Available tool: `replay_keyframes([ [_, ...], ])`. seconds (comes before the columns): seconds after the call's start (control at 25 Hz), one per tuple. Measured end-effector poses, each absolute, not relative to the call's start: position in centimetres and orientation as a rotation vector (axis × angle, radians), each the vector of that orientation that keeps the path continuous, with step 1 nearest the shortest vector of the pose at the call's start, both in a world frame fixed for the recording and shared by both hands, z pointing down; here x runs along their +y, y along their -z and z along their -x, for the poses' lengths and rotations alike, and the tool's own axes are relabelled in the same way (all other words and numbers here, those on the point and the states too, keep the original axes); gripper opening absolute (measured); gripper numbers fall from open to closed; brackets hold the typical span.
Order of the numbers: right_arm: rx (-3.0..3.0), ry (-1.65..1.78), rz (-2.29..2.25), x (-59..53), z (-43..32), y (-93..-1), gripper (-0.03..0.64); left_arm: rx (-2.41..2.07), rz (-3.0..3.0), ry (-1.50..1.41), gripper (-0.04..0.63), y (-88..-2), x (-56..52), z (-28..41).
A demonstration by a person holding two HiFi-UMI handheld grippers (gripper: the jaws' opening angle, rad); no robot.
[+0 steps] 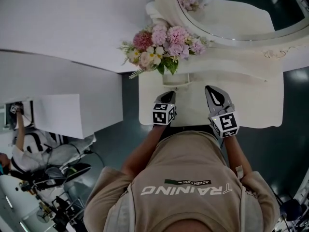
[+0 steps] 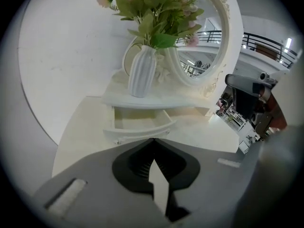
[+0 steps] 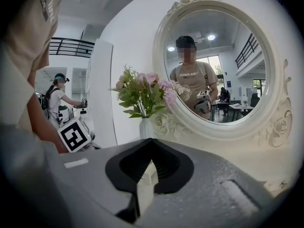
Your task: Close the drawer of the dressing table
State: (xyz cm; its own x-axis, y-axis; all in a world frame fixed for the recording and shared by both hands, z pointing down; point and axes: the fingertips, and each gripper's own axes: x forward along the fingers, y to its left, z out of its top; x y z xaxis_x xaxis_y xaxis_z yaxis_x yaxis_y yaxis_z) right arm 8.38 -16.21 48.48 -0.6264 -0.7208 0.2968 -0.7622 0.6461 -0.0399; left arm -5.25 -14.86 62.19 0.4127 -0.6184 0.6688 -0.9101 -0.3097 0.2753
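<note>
The cream dressing table (image 1: 251, 105) carries a small open drawer (image 2: 138, 125) under the raised shelf that holds the white vase (image 2: 141, 71) of pink flowers (image 1: 166, 43). In the head view the drawer (image 1: 176, 79) juts out below the flowers. My left gripper (image 1: 169, 94) hovers just in front of it, jaws shut and empty; in the left gripper view its tips (image 2: 153, 140) point at the drawer front. To the drawer's right, my right gripper (image 1: 208, 88) is also shut and empty, and its tips (image 3: 151, 139) face the oval mirror (image 3: 218, 65).
A white wall panel (image 1: 58, 28) stands left of the table. Another person (image 1: 24, 149) with equipment is at the lower left on the grey floor. The mirror's carved frame (image 1: 277, 52) rises at the back right. My own torso (image 1: 193, 187) is close to the table's front edge.
</note>
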Motion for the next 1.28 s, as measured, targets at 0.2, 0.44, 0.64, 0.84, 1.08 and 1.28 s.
replay_keyframes([
  [0.2, -2.605, -0.246, -1.182, -16.5, -8.7, -49.1, 0.002, -1.277, -1.988, -0.611, 0.017, -64.2, -14.7, 4.7],
  [0.44, -2.610, -0.247, -1.167, -17.2, -9.2, -49.2, 0.002, -1.266, -1.944, -0.652, 0.017, -66.0, -14.7, 4.2],
  [0.64, -2.609, -0.246, -1.160, -17.5, -9.9, -49.5, 0.002, -1.269, -1.921, -0.665, 0.017, -66.8, -15.0, 3.9],
  [0.84, -2.602, -0.248, -1.150, -17.5, -10.7, -49.8, 0.002, -1.287, -1.893, -0.652, 0.017, -67.3, -15.3, 3.8],
  [1.08, -2.599, -0.240, -1.147, -17.9, -11.5, -49.8, 0.002, -1.312, -1.871, -0.643, 0.018, -67.5, -15.5, 3.8],
  [1.28, -2.603, -0.242, -1.132, -18.0, -11.5, -50.0, 0.002, -1.335, -1.871, -0.642, 0.018, -67.5, -15.9, 3.9],
])
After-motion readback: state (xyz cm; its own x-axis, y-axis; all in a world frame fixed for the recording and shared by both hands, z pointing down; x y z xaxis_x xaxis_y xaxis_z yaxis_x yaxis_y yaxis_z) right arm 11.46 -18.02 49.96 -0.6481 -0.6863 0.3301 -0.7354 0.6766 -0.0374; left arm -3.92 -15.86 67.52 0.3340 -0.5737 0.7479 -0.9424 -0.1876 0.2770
